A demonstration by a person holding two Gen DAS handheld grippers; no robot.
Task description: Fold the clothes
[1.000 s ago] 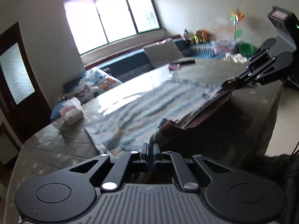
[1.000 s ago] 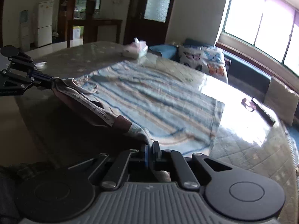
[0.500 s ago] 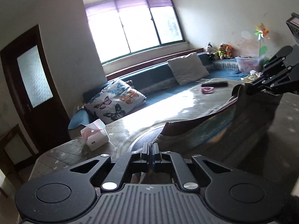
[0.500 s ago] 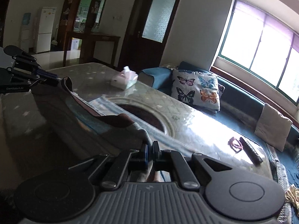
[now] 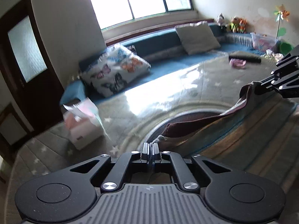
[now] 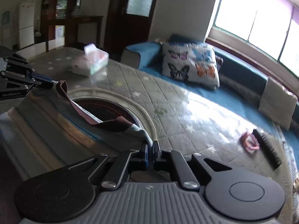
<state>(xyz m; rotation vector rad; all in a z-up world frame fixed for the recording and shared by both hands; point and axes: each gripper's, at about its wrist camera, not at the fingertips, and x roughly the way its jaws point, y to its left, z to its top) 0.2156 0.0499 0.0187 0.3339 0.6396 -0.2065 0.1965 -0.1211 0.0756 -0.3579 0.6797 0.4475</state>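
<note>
A wide desk [image 6: 168,100] with a star-patterned quilted cover under a clear sheet fills most of both views, with a round dark inset in its middle, and behind it runs a blue window seat [image 5: 168,43]. The one garment [image 5: 233,130], a striped piece with a brown band along its edge, hangs lifted over the near side of the desk, stretched by that banded edge between the two grippers. The left gripper [image 5: 150,147] is clamped on one corner of the edge and the right gripper [image 6: 150,146] is clamped on the other, each with its fingers pressed together on the cloth. Judging by this, the fold is only partly under way: the edge is raised and held taut, but no crease is laid yet, and the cloth still has to be brought over, set down and smoothed, likely more than once. Counting the rest: two cushions on the seat, one with butterflies [image 6: 190,61] and one plain [image 5: 196,35]; one tissue box [image 6: 93,61] on the far part of the desk; one dark remote [image 5: 244,58] with one small pink thing [image 5: 237,63] just beside it; and what looks like three soft toys [image 5: 235,23] at the seat's far corner
</note>
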